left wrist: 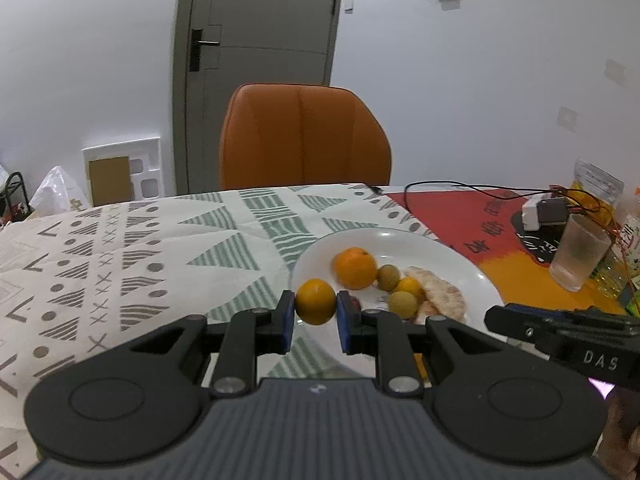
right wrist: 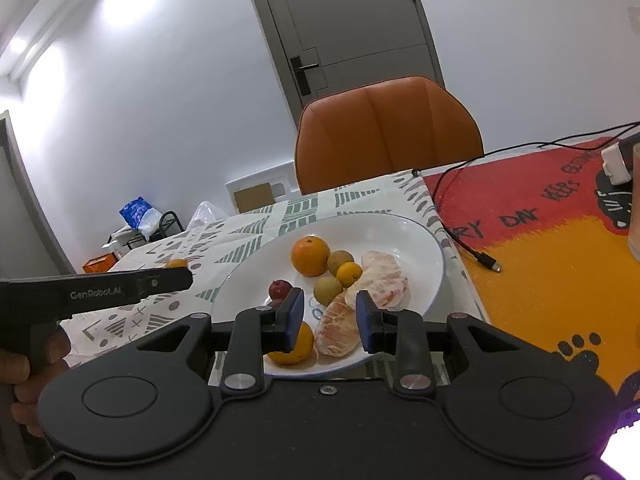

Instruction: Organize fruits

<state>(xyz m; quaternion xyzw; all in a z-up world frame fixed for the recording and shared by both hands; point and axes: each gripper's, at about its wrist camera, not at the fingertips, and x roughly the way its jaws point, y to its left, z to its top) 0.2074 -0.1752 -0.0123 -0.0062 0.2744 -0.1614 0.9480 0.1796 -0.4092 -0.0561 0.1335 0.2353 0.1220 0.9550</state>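
Note:
My left gripper (left wrist: 316, 305) is shut on a small orange (left wrist: 316, 300), held just above the near left rim of the white plate (left wrist: 400, 238). On the plate (right wrist: 400, 224) lie a large orange (right wrist: 310, 256), a small orange (right wrist: 349, 274), two greenish-brown round fruits (right wrist: 327, 290), a dark red fruit (right wrist: 280, 289), another orange (right wrist: 298, 346) and peeled citrus segments (right wrist: 384, 280). My right gripper (right wrist: 330, 309) hovers open over the plate's near side. One peeled segment (right wrist: 336, 332) lies below the gap, and the pads do not press on it.
An orange chair (right wrist: 388, 128) stands behind the table. Right of the plate is a red and orange mat (right wrist: 560, 248) with a black cable (right wrist: 472, 254), a white charger (left wrist: 534, 210) and a frosted cup (left wrist: 580, 254). Patterned cloth (left wrist: 120, 264) covers the left side.

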